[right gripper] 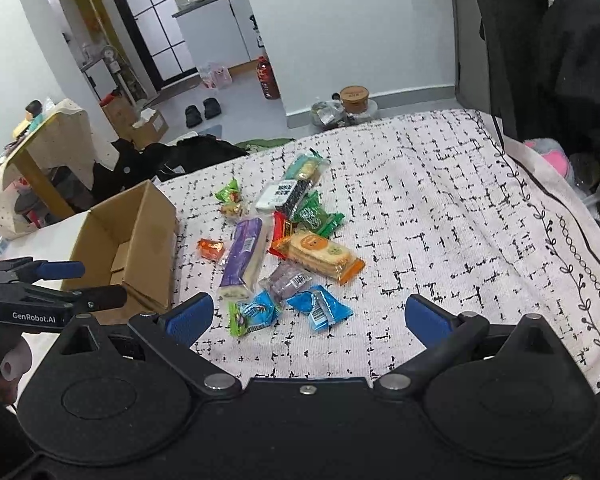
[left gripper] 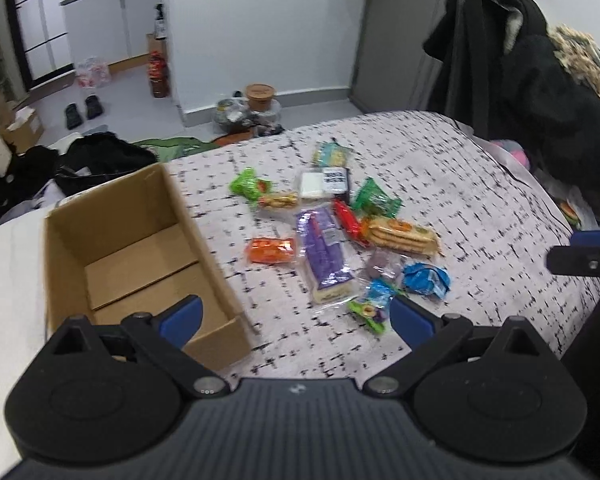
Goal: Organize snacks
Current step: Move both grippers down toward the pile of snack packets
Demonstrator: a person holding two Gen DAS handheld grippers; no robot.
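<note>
Left wrist: left gripper [left gripper: 296,316] has jaws wide apart, holding nothing; cardboard box [left gripper: 140,240] lies ahead-left, snacks [left gripper: 332,224] ahead on the bedspread [left gripper: 460,184].
Right wrist: right gripper [right gripper: 308,316] spread open, empty; snacks [right gripper: 284,248] just ahead, box [right gripper: 128,236] left.

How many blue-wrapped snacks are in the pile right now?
2, both at the pile's near edge: one blue packet to the right, another blue packet left of it with a green end. Others may be hidden underneath.
</note>
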